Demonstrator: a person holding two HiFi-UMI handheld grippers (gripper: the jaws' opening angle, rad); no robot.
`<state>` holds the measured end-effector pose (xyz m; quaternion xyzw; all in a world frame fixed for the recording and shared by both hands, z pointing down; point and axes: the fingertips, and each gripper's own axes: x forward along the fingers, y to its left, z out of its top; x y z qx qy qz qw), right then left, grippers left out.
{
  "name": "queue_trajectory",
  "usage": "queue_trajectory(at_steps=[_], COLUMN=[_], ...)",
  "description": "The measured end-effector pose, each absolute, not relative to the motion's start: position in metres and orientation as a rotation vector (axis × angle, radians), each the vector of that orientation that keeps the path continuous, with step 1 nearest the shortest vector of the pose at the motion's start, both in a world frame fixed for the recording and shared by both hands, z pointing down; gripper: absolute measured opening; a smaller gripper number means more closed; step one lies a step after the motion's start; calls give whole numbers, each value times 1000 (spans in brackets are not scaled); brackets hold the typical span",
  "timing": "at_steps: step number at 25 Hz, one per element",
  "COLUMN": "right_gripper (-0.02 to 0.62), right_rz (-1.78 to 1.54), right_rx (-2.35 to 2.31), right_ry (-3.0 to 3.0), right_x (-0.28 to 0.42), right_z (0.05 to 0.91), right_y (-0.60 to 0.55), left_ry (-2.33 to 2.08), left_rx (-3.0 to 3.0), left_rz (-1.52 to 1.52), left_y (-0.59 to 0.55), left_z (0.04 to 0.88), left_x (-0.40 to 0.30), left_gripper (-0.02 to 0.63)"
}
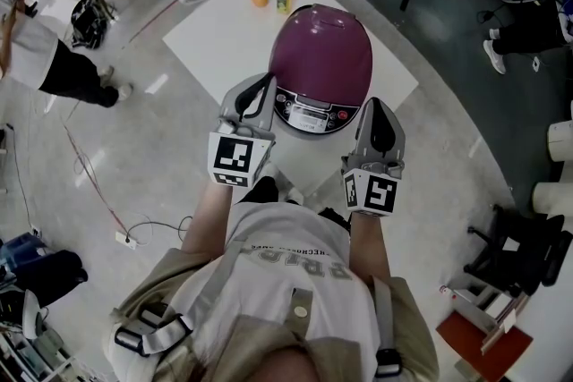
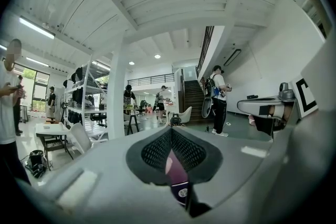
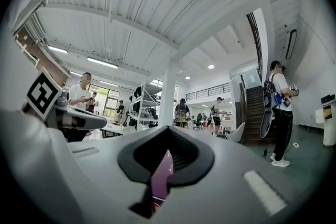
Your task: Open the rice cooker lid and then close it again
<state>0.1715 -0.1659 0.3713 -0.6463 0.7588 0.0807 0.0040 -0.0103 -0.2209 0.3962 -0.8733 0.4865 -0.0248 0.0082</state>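
"Both grippers were closed on nothing, then?" asked the first observer.

"Yes," said the second. "The left gripper (image 1: 258, 94) and the right gripper (image 1: 377, 110) each had their jaws pressed together and empty. They were held about level, pointing away from the person, side by side in the middle of the head view."

"And the rice cooker?"

"The rice cooker (image 1: 322, 58) stood on the white counter (image 1: 215, 40) in the upper middle of the frame, just ahead of the grippers. One gripper flanked each side of its control panel (image 1: 309, 114). Its purple lid (image 1: 327, 31) was down."

"Which step was that?"

"With the lid shut and neither gripper holding it, either the opening had not begun or the closing was already finished; the second could not settle which. If opening lay ahead, one closed tip would need to press the front latch, too small to make out, and then lift the lid's front edge."
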Motion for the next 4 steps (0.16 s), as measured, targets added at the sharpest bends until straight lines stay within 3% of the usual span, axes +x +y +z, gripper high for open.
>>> queue_trajectory(at_steps=[4], right_gripper=[0], right_rz=[255], right_rx=[-2026], right_ry=[2381], right_x=[171], right_z=[372], right_y=[-166], left_ry=[1527], left_rx=[-2721], left_rz=[-68], left_y=[-222], left_z=[394], left_x=[-12], left_gripper=[8])
